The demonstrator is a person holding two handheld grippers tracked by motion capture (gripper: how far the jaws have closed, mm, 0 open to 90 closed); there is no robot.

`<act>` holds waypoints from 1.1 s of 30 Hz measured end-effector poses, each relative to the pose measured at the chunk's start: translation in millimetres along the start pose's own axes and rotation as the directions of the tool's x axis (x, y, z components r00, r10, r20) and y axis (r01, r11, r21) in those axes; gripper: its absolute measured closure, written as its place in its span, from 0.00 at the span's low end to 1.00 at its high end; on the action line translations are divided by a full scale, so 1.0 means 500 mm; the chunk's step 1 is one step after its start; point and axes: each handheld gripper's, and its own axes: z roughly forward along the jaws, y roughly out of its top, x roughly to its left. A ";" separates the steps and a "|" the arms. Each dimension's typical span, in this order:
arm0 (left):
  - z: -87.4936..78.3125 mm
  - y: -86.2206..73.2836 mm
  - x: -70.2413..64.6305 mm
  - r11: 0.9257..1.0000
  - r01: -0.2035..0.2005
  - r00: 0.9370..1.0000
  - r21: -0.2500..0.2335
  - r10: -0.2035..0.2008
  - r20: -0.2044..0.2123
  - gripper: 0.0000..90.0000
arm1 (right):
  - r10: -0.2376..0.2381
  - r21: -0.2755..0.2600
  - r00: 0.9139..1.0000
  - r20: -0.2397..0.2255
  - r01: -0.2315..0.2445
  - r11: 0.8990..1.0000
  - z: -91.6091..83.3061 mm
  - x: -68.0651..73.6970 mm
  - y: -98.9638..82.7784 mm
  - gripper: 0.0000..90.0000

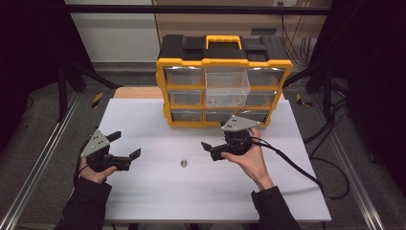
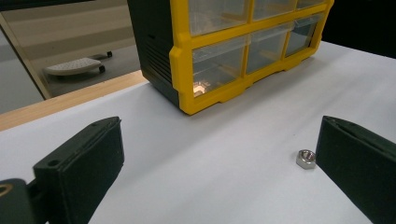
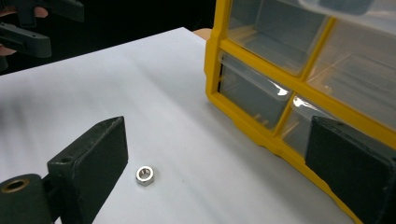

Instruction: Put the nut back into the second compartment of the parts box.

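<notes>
A small steel hex nut [image 1: 183, 163] lies loose on the white tabletop [image 1: 158, 201], between my two grippers. My left gripper [image 1: 127, 144] hovers at the left, open and empty; in the left gripper view the nut [image 2: 306, 158] sits just inside its right jaw's tip. My right gripper [image 1: 213, 143] is held at the right, also open and empty. The nut [image 3: 145, 175] lies close to its left jaw in the right gripper view. Behind stands a yellow-and-black drawer organizer [image 1: 225, 62], its top middle clear drawer [image 1: 227, 84] pulled out.
The organizer's yellow frame [image 2: 182, 70] [image 3: 212, 70] stands close ahead of both grippers. The left gripper [image 3: 28, 28] shows far off in the right gripper view. Cables [image 1: 306, 167] trail off the table's right edge. Metal rails [image 1: 38, 163] flank the table.
</notes>
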 end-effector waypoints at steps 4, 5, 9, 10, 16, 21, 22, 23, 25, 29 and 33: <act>0.000 0.000 0.000 1.000 0.001 1.000 0.000 -0.001 0.000 0.00 | -0.009 0.025 1.000 -0.010 0.009 1.000 0.018 0.012 -0.002 0.07; 0.000 0.000 0.000 1.000 0.000 1.000 0.000 0.000 0.000 0.00 | -0.012 0.022 1.000 -0.013 0.013 1.000 0.022 0.013 -0.002 0.07; -0.001 0.000 0.000 1.000 0.000 1.000 -0.002 0.000 0.000 0.00 | -0.017 0.034 0.999 -0.028 0.017 0.999 0.040 0.025 -0.001 0.08; -0.001 0.000 0.001 1.000 0.001 1.000 -0.003 -0.001 -0.001 0.00 | -0.016 0.033 0.999 -0.031 0.017 0.999 0.044 0.028 -0.001 0.08; 0.000 0.000 0.000 1.000 0.000 1.000 -0.001 0.000 0.000 0.00 | -0.016 0.056 0.999 -0.043 0.019 0.998 0.067 0.038 -0.009 0.08; -0.001 0.000 0.000 1.000 0.000 1.000 -0.003 0.000 0.000 0.00 | -0.016 0.069 0.999 -0.046 0.019 0.997 0.086 0.047 -0.016 0.09; -0.001 0.000 0.001 1.000 0.001 1.000 -0.003 -0.001 -0.001 0.00 | -0.018 0.072 0.999 -0.047 0.021 0.997 0.090 0.048 -0.018 0.09; -0.001 0.000 0.000 1.000 0.001 1.000 -0.003 -0.001 0.000 0.00 | -0.020 0.076 0.998 -0.052 0.024 0.997 0.095 0.051 -0.020 0.09; -0.001 0.001 0.000 1.000 -0.003 1.000 -0.002 0.003 0.000 0.00 | -0.018 0.079 0.998 -0.057 0.022 0.997 0.102 0.053 -0.023 0.09; -0.001 0.001 0.000 1.000 -0.002 1.000 -0.004 0.002 0.002 0.00 | -0.008 0.098 0.998 -0.064 0.014 0.995 0.121 0.061 -0.032 0.09; -0.001 0.001 0.000 1.000 -0.001 1.000 -0.007 0.001 0.004 0.00 | -0.007 0.108 0.997 -0.073 0.015 0.994 0.138 0.069 -0.039 0.09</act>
